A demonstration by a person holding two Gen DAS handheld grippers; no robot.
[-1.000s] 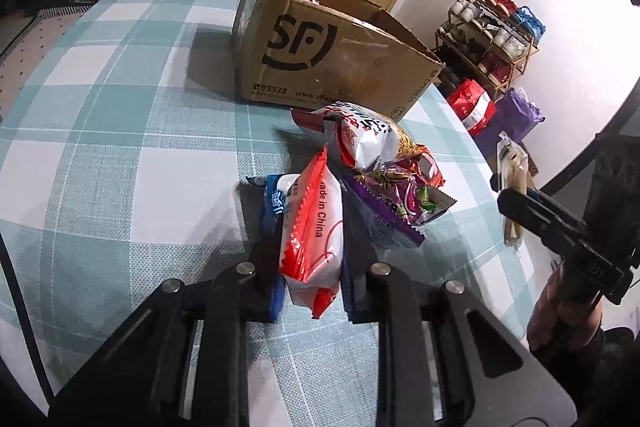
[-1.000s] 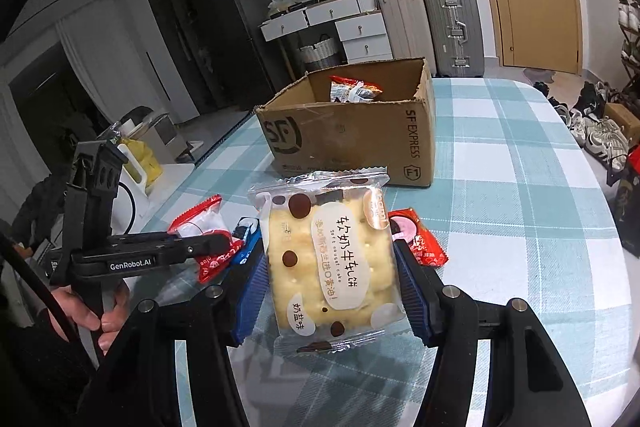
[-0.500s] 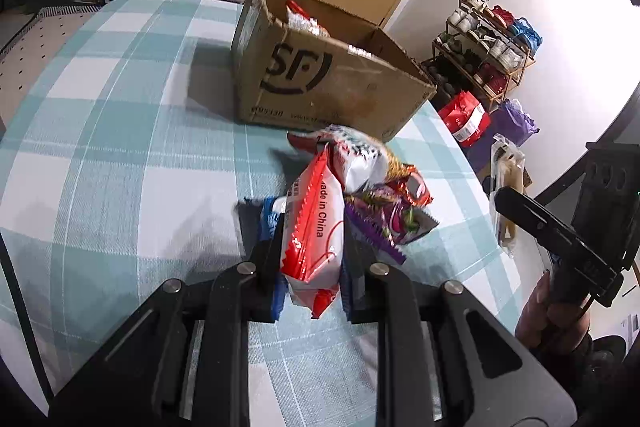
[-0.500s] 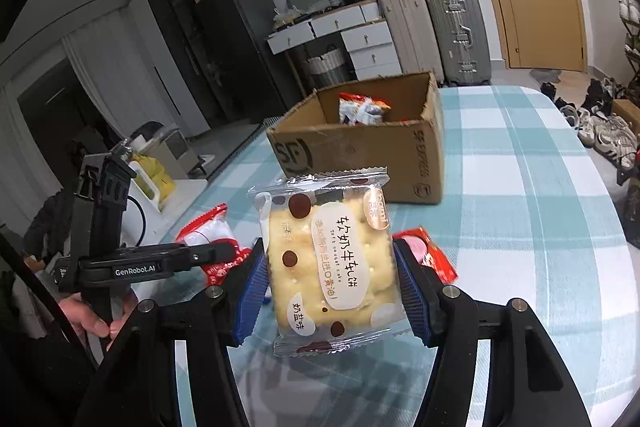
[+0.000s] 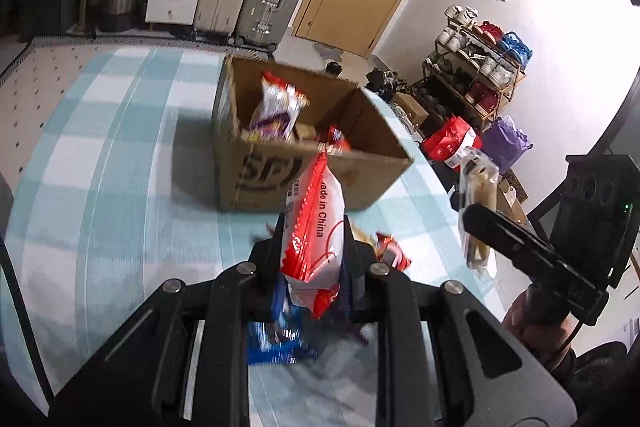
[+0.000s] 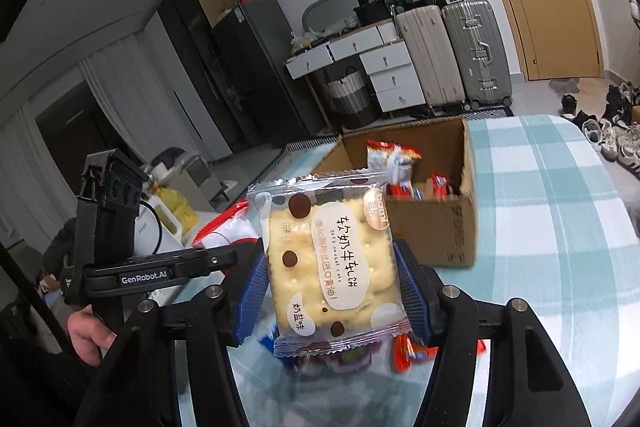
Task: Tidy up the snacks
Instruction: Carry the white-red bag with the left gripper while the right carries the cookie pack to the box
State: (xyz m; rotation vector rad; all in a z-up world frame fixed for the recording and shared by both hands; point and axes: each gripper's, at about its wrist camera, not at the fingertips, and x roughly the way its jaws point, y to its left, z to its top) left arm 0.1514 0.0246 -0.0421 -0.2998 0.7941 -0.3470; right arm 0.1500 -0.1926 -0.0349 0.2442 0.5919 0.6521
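While several packets are already sitting inside the cardboard box (image 5: pixel 256 183), I am carrying two more toward it: my left tongs (image 5: pixel 310 251) are clamping a red-and-white snack bag (image 5: pixel 314 227) above the desk (image 5: pixel 120 155), and my right tongs (image 6: pixel 332 287) are gripping a cracker packet (image 6: pixel 328 259) by its sides. Neither is over the box yet, and a few loose packets (image 6: pixel 404 351) are lying on the desk beneath, so I am judging the job partway through.

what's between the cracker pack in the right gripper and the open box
Nothing visible blocks it. The right gripper holds the cracker pack up off the table, and the cardboard box sits just beyond with its top open. Only the box's near wall and the snacks already inside lie ahead.
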